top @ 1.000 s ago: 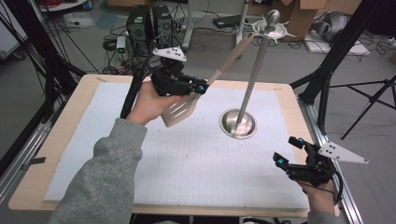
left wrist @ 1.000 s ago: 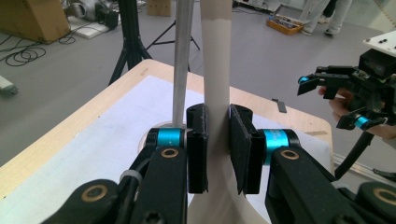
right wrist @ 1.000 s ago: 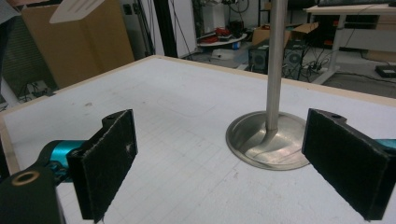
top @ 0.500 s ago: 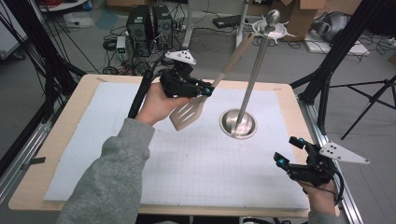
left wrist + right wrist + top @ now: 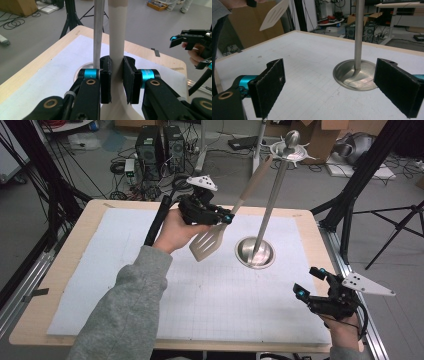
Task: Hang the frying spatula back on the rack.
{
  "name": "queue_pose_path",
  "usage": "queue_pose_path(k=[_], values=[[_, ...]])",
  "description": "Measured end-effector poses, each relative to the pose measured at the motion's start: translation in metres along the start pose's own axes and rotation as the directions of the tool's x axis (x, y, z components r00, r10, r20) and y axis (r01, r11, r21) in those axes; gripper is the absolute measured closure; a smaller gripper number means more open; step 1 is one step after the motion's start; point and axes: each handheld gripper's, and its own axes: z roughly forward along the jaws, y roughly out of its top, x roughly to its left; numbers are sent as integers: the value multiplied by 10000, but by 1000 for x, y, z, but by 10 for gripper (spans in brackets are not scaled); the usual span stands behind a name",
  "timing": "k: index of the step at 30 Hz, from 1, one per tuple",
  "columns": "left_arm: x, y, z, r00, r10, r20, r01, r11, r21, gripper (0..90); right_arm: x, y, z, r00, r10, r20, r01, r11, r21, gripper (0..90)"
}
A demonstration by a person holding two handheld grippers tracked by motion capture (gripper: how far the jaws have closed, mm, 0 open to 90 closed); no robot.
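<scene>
A slotted metal spatula (image 5: 207, 245) with a pale handle hangs tilted above the white mat, handle rising toward the top of the stand. My left gripper (image 5: 229, 216) is shut on its neck; in the left gripper view the pads (image 5: 106, 75) press both sides of the handle (image 5: 117, 37), with the stand's pole (image 5: 98, 32) just behind. The steel stand (image 5: 270, 205) rises from a round base (image 5: 255, 254) to a hooked top (image 5: 291, 144). My right gripper (image 5: 307, 282) sits low at the table's right front, open and empty (image 5: 332, 85), facing the base (image 5: 355, 75). The spatula's blade (image 5: 274, 13) shows at that view's upper left.
A white gridded mat (image 5: 125, 270) covers most of the wooden table (image 5: 75, 265). Black frame posts (image 5: 350, 195) stand at the table's sides. Computers, cables and boxes lie on the floor (image 5: 150, 145) beyond the far edge.
My left gripper has carried the spatula a little to the right and slightly down, closer to the stand's pole. The right gripper has stayed where it was.
</scene>
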Motion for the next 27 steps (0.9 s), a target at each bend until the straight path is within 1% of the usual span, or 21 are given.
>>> queue_pose_path(k=[1, 2, 3, 6, 7, 8, 10, 11, 15, 16, 18, 20, 21, 23, 27], values=[[0, 0, 2, 10000, -34, 12, 34, 10000, -38, 772, 0, 0, 0, 10000, 7, 12, -7, 10000, -6, 91], [0, 0, 2, 10000, 41, 6, -41, 10000, 21, 772, 0, 0, 0, 10000, 23, 17, -23, 10000, -11, 91], [0, 0, 4, 10000, -20, -15, 20, 10000, -37, 771, 0, 0, 0, 10000, 29, 20, -29, 10000, -17, 91], [1, 0, 7, 10000, 40, 14, -40, 10000, 36, 771, -1, -1, 0, 10000, 48, -7, -48, 10000, 12, 91], [0, 0, 9, 10000, -4, 22, 4, 10000, 13, 771, -1, -1, 0, 10000, 53, -15, -53, 10000, 24, 91], [1, 0, 10, 10000, 62, 29, -63, 10000, 74, 771, 0, -1, 0, 10000, 66, -15, -66, 10000, 22, 91], [1, 0, 13, 10000, -20, 85, 20, 10000, 13, 771, -1, -1, -1, 10000, 33, 18, -33, 10000, 13, 91], [0, 0, 15, 9999, -90, 100, 91, 10000, -33, 771, 0, -1, -1, 9999, 100, 26, -100, 9999, 21, 91], [0, -1, 25, 9997, -154, 174, 156, 9998, -152, 771, -1, -1, -2, 10000, 65, -1, -65, 10000, -23, 91], [0, -1, 27, 9998, -97, 154, 99, 9999, -134, 771, 0, -1, -2, 9999, 102, -8, -102, 9999, -14, 91], [0, 0, 32, 9998, -106, 154, 108, 9998, -138, 771, -1, -2, -2, 9999, 106, 9, -106, 9999, -77, 91], [0, 0, 35, 10000, -20, 59, 20, 10000, -67, 771, -2, -2, -3, 9999, 115, 40, -115, 9999, -55, 91], [-1, 0, 37, 9999, -138, 37, 139, 9998, -162, 771, -2, -2, -3, 10000, 96, 21, -96, 9999, -49, 91], [0, 1, 39, 10000, -5, -23, 5, 10000, -69, 771, -2, -3, -3, 9999, 99, 25, -99, 9999, -52, 91], [-1, 1, 42, 9999, -72, -115, 71, 9999, -118, 771, -2, -3, -4, 9999, 137, 28, -137, 9999, -57, 91]])
